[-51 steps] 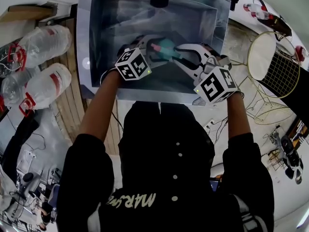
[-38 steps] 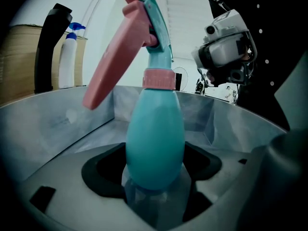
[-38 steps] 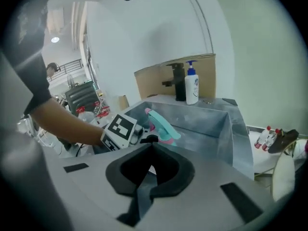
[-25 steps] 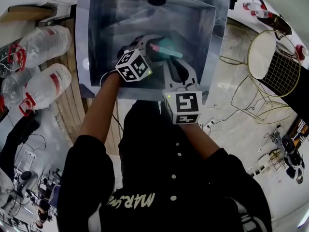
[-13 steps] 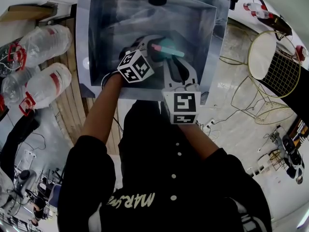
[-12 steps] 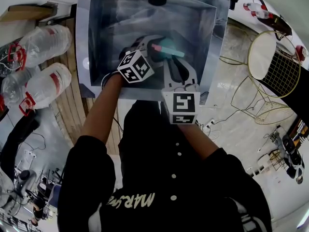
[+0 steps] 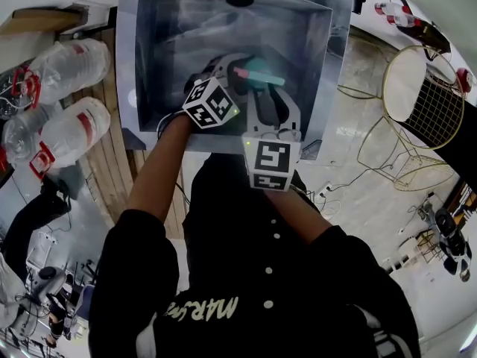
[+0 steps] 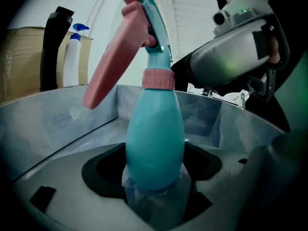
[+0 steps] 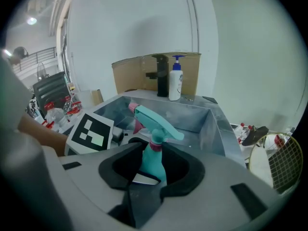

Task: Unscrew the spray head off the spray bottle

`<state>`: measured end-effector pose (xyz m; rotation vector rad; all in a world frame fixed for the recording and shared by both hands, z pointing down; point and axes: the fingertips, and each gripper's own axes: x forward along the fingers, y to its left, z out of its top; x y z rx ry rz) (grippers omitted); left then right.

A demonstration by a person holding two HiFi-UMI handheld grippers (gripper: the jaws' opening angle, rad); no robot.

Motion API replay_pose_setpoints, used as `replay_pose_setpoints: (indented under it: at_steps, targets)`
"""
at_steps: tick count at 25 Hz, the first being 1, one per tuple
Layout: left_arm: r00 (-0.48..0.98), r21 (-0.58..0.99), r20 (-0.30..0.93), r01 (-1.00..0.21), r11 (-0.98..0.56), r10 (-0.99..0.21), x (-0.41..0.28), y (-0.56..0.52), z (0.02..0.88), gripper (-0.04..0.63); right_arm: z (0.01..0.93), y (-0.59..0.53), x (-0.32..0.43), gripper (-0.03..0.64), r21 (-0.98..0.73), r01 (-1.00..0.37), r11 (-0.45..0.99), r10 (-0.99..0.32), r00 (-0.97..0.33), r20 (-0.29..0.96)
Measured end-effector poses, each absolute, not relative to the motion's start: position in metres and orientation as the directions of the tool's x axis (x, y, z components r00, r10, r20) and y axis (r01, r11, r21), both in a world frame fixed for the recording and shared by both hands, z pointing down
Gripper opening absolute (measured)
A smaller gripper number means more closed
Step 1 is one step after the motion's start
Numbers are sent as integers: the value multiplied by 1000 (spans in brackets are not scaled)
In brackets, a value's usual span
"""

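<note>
Bottle: the teal bottle (image 8: 155, 143) stands upright in the metal sink (image 7: 160, 21), near the middle of the basin, at 12 o'clock from the person.
Spray head: the spray head (image 8: 153, 18) sits on the neck above a pink collar (image 8: 158, 78). Its pink trigger (image 8: 113, 61) hangs toward 7 o'clock in the left gripper view.
Left: the left hand-held gripper (image 8: 154, 196) pinches the bottle low on its body, reaching in from about 8 o'clock of it in the head view.
Right: the right hand-held gripper (image 9: 148, 179) comes in from 6 o'clock. Its jaws have just been opening and stand spread. The bottle shows in the gap between them with room on either side, and the pads are not pressing on it.
Far rim: a black faucet (image 9: 160, 76) and a white pump bottle (image 9: 176, 85) stand side by side at the sink's 12 o'clock.
Floor: clear jugs (image 7: 71, 62) lie at the sink's 9 o'clock, and a round wire rack (image 7: 440, 103) sits out at 3 o'clock.
</note>
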<state>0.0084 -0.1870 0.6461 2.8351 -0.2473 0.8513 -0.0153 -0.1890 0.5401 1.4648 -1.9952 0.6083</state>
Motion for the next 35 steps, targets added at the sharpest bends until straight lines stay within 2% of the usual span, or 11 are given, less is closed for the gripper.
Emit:
replay_pose_setpoints:
  at_steps: [4,5,10,17,20,23,26,29,32,35]
  targets:
    - [819,113,561,-224,-968,-124,9,-188,646,380,540,-190,-12,129,42,-975,219,-716,-132,686]
    - [818,109,562,-224,-969,-125,9,-188,646,380,540,-189,-12,143,35,-979,201,-717,-122,687]
    - [817,105,563,-224,-969,-128,8,-187,646,380,543,-190,-15,173,-11,-987,162,-724,-127,678]
    - [817,103,563,-217,-971,-123,10,-184,646,380,549,-200,-6,144,-7,-994,105,-734,-82,674]
    - [820,113,561,-216,-970,-117,11,-185,646,379,549,-201,-6,144,-18,-980,200,-732,-161,662]
    - [823,111,558,-200,-974,-105,11,-185,645,379,548,-201,-9,144,-30,-916,400,-683,-320,656]
    - [827,105,555,-173,-979,-87,11,-184,645,379,548,-198,-12,144,-33,-768,640,-570,-503,650]
    - [829,109,555,-158,-981,-72,11,-185,646,380,549,-198,-14,144,-49,-578,815,-419,-644,640]
    - [826,116,558,-171,-978,-78,11,-186,647,380,548,-200,-16,144,-40,-453,891,-327,-701,634]
    - [824,111,561,-174,-979,-83,11,-186,647,380,548,-199,-14,152,-18,-451,892,-333,-685,648]
